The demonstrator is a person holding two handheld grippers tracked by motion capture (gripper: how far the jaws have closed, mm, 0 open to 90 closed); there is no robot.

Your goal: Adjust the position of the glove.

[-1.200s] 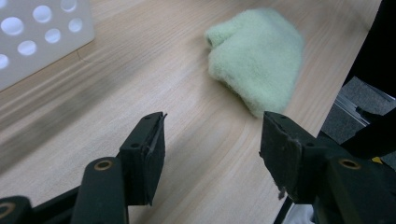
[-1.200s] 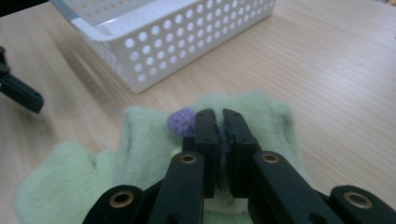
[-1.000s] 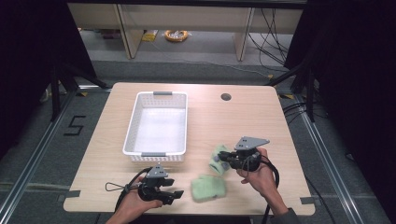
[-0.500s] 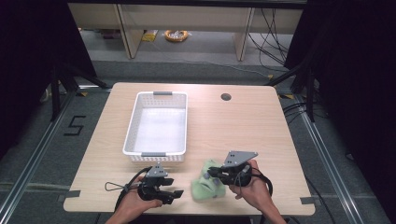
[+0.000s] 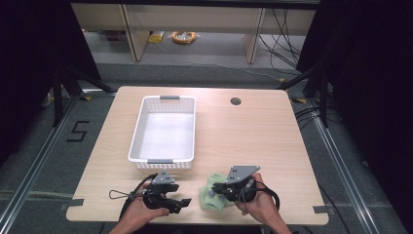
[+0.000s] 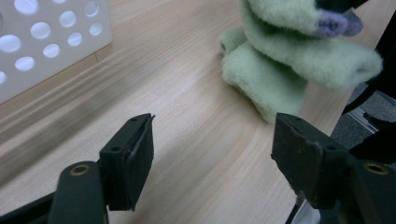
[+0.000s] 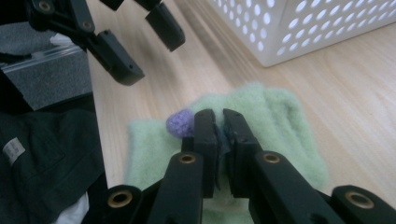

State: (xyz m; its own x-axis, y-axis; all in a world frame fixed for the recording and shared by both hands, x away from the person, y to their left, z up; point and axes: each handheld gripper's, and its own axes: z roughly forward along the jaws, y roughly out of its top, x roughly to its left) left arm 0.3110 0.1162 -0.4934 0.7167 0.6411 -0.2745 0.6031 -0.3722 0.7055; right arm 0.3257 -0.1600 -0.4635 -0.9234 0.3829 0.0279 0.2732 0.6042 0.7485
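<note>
The table (image 5: pixel 253 141) is bearing everything, and the basket (image 5: pixel 146 127) is serving here as the landmark. The basket, white and perforated, is standing lengthwise on the table's left half, reaching from near the far edge toward the near one; its holed wall is showing at the upper left of the left gripper view (image 6: pixel 42 42) and at the upper right of the right gripper view (image 7: pixel 317 23).

The cloth (image 5: pixel 210 199), green and fleecy with a small purple patch, is lying folded on the table in front of the basket's near right corner, close to the table's near edge. In the left gripper view it (image 6: pixel 280 65) is sitting ahead and to the right, apart from that gripper's jaws.

The right gripper (image 5: pixel 221 189), held in the person's right hand (image 5: pixel 260 207), is sitting just in front of and to the right of the basket, its jaws pinching a fold of the cloth (image 7: pixel 285 126) nearly closed, with the purple patch beside one jaw.

The left gripper (image 5: pixel 182 202), held in the left hand (image 5: pixel 141 209), is resting in front of the basket's near wall, left of the cloth. Its jaws have just been opening and are standing wide, with bare wood between them
</note>
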